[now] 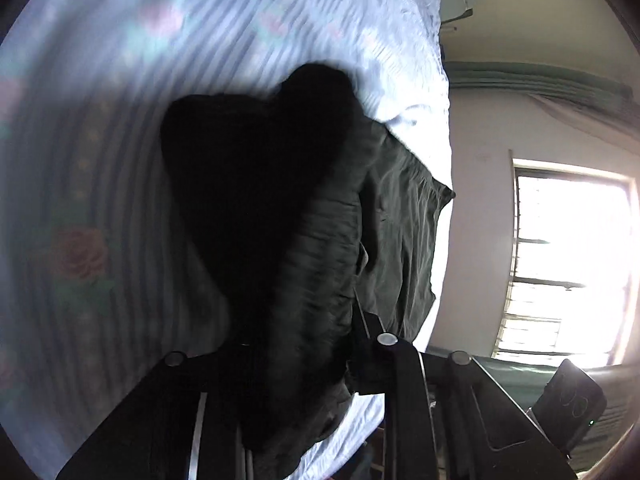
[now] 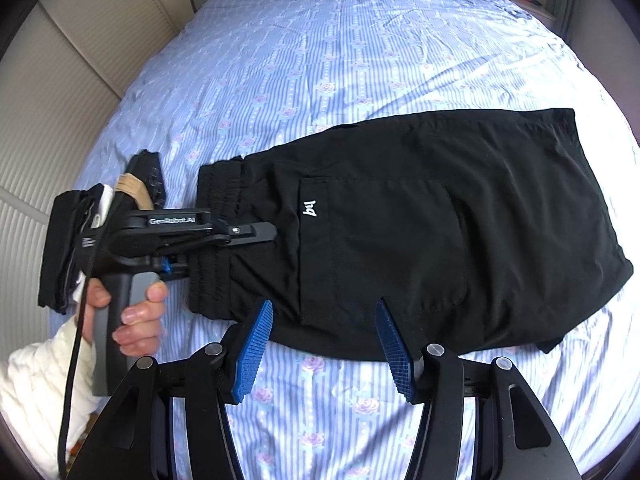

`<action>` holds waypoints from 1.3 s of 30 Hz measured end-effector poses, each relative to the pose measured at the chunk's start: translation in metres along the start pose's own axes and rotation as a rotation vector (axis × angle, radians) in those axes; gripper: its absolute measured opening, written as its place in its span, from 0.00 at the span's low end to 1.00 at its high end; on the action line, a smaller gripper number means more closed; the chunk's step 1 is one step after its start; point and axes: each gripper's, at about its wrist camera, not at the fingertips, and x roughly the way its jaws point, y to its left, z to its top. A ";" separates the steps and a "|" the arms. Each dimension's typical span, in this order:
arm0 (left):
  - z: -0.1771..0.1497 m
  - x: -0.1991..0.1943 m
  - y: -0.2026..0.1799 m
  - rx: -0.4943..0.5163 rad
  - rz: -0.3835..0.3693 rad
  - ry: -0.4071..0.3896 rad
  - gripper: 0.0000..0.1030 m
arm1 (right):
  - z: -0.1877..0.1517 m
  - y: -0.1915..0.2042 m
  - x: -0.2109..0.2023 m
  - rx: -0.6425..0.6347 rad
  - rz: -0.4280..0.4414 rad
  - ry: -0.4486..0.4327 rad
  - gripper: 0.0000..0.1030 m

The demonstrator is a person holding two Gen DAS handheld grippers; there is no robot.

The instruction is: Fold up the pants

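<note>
My left gripper (image 2: 256, 232) has its jaws clamped on the waistband of the black pants (image 2: 420, 220), lying on the bed (image 2: 320, 60), ready to fold; my right gripper (image 2: 324, 344) hovers, jaws apart, near the hem-side edge.

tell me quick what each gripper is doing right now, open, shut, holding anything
Left gripper: closed on the waistband end of the black pants.
Right gripper: open, holding nothing, its blue pads just above the near edge of the pants.
</note>
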 end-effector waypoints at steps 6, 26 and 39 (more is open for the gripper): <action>-0.015 -0.060 -0.024 0.030 0.071 -0.107 0.19 | -0.006 -0.002 -0.022 0.014 0.004 -0.032 0.53; -0.039 -0.035 -0.157 -0.009 0.668 -0.097 0.19 | -0.029 -0.054 -0.129 0.063 0.036 -0.223 0.53; -0.020 0.117 -0.260 0.071 0.747 -0.010 0.18 | -0.016 -0.221 -0.171 0.223 -0.016 -0.294 0.53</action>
